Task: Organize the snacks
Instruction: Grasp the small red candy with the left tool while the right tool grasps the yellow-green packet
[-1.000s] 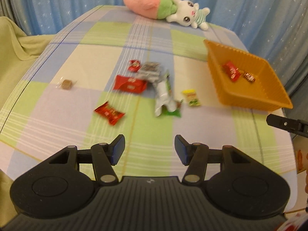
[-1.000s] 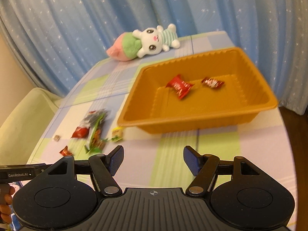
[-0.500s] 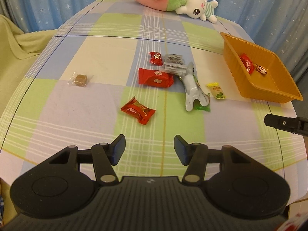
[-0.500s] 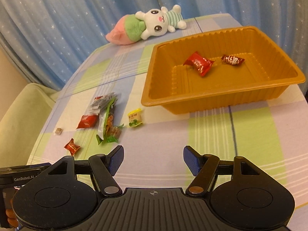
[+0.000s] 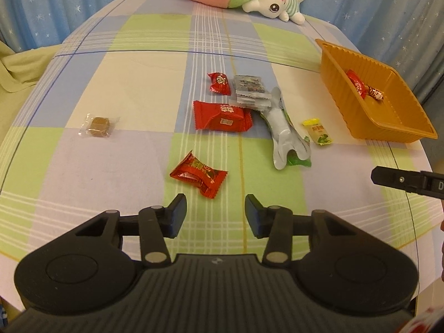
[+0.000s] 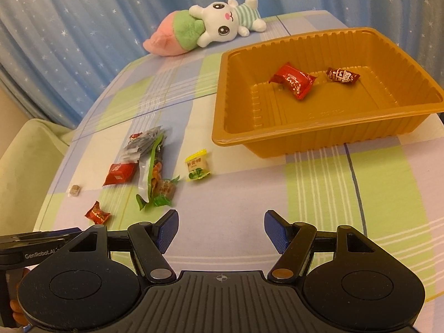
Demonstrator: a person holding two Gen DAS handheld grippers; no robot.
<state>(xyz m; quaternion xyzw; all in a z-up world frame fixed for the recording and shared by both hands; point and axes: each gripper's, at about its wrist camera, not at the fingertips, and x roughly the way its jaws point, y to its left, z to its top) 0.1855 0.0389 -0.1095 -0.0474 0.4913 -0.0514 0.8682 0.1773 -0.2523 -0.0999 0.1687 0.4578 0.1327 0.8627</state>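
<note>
Left tool [image 5: 215, 212] jaws narrower, empty, nearer red candy [image 5: 198, 173].

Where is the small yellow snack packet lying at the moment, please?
The yellow packet lies on the tablecloth between the orange tray and the green-and-silver wrapper, touching neither.

Loose snacks [image 5: 222, 116] left of tray [image 5: 394, 130] (two inside)

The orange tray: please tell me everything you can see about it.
The orange tray is a rectangular, open-topped container that looks like thin moulded plastic, with ribbed walls and a flat rolled rim. It sits upright on the checked tablecloth, near the table's right edge. Inside lie two wrapped snacks, apart from each other: a red packet and a smaller dark red candy. Nothing else touches the tray.
</note>
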